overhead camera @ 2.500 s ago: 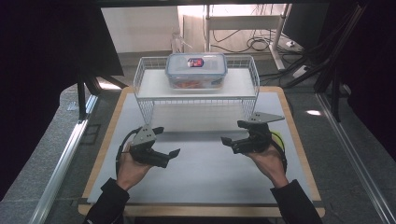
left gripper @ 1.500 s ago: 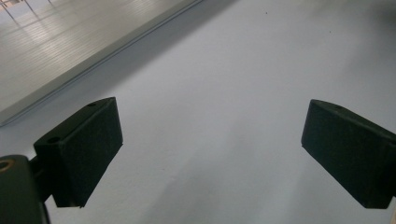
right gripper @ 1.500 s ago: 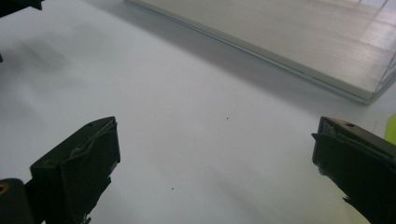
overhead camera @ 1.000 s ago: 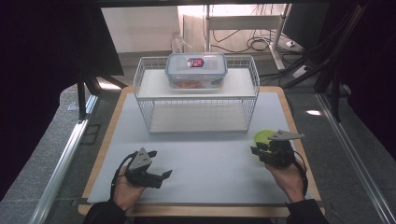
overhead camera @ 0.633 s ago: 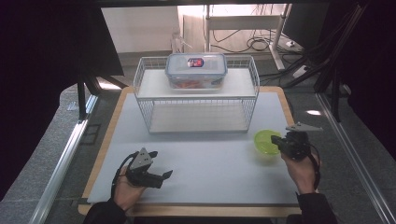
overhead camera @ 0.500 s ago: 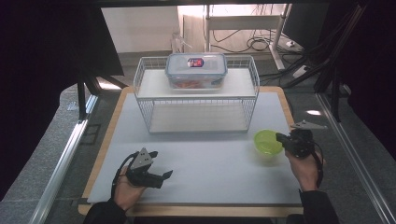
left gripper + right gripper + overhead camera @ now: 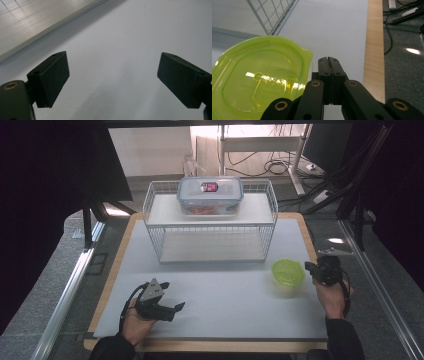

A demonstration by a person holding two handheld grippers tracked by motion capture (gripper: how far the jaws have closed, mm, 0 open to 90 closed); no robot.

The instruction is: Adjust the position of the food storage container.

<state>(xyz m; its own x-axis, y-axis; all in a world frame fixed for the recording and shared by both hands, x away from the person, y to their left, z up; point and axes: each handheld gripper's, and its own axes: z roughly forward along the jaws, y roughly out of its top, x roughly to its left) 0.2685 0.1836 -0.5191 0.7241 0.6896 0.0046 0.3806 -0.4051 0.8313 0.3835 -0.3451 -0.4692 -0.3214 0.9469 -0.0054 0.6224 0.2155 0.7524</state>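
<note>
The right gripper point(image 7: 311, 268) sits near the right edge of the white surface point(image 7: 225, 295), and its two black fingers point(image 7: 328, 72) are pressed flat together with nothing between them. Just beside them, on their left in the right gripper view, lies the round see-through green plastic lid point(image 7: 259, 80). The closed fingers are next to the lid's rim, close to its little tab, but it is hard to tell if they touch it. They do not hold the lid. In the high view the green lid point(image 7: 288, 271) lies flat on the white surface, in front of the right corner of the white wire rack point(image 7: 210, 227), with the right gripper just to its right. The person's right hand point(image 7: 332, 295) holds that gripper from behind. The left gripper point(image 7: 172, 307) rests low at the front left of the surface, well apart from the lid. Its black fingers point(image 7: 50, 77) stand wide open, and there is just bare white surface between them. They hold nothing. The person's left hand point(image 7: 135, 322) is wrapped around it. On top of the wire rack sits a clear plastic box with a blue-edged lid point(image 7: 210, 195), and something orange shows inside it.
</note>
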